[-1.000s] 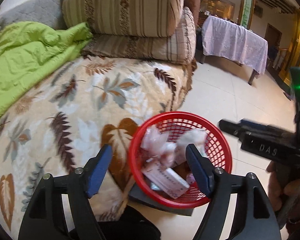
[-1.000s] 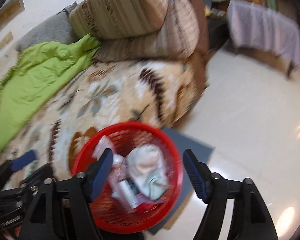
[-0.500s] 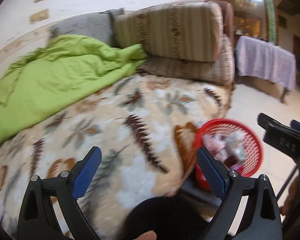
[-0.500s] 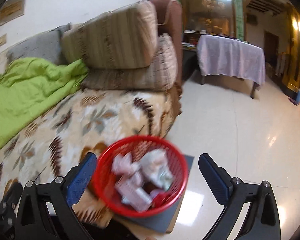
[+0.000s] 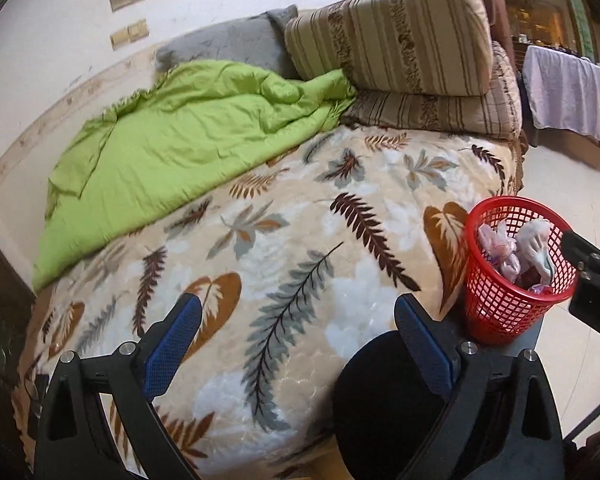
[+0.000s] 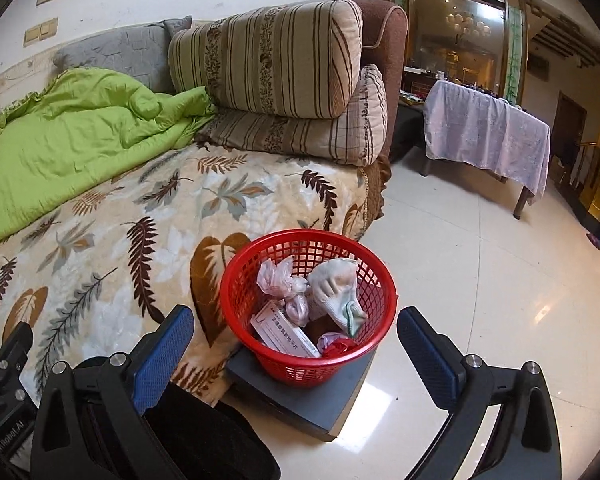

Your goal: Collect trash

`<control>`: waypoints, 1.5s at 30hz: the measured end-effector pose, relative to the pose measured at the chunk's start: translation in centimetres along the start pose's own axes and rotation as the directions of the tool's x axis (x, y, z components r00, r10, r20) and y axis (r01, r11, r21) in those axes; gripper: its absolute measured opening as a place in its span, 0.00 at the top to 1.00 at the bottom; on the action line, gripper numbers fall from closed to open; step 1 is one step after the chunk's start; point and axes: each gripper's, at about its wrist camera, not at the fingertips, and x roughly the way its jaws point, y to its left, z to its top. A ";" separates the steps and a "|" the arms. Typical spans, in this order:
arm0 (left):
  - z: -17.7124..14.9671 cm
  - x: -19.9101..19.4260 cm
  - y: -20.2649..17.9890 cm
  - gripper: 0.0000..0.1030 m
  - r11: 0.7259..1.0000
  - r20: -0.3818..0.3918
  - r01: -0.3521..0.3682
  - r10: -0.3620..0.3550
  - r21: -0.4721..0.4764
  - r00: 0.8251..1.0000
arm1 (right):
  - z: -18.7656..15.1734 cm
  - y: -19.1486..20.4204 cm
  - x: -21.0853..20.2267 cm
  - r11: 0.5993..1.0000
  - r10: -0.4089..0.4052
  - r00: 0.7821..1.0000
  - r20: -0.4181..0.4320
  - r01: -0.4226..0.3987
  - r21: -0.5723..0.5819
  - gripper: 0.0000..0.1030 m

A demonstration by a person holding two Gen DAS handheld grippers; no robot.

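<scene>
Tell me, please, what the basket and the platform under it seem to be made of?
The basket looks like glossy red moulded plastic: an even open lattice with a smooth rim. The platform is a matt grey slab with a paler edge, perhaps painted board or foam; the look leaves it open.

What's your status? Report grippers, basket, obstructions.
Left gripper open, empty, over the leaf blanket. Right gripper open, empty, facing red basket. Basket holds trash, sits on grey platform. Nothing blocking.
</scene>
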 end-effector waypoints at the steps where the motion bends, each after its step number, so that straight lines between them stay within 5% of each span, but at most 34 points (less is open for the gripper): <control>1: 0.0 0.2 0.1 0.06 1.000 -0.006 0.008 -0.008 -0.007 1.000 | 0.0 0.0 0.0 1.000 -0.002 1.000 -0.002 0.002 0.001 0.00; 45: -0.7 1.0 0.4 0.06 0.999 -0.034 0.031 -0.033 -0.039 0.999 | -0.5 0.6 1.3 1.000 -0.003 0.999 -0.040 0.003 -0.014 0.00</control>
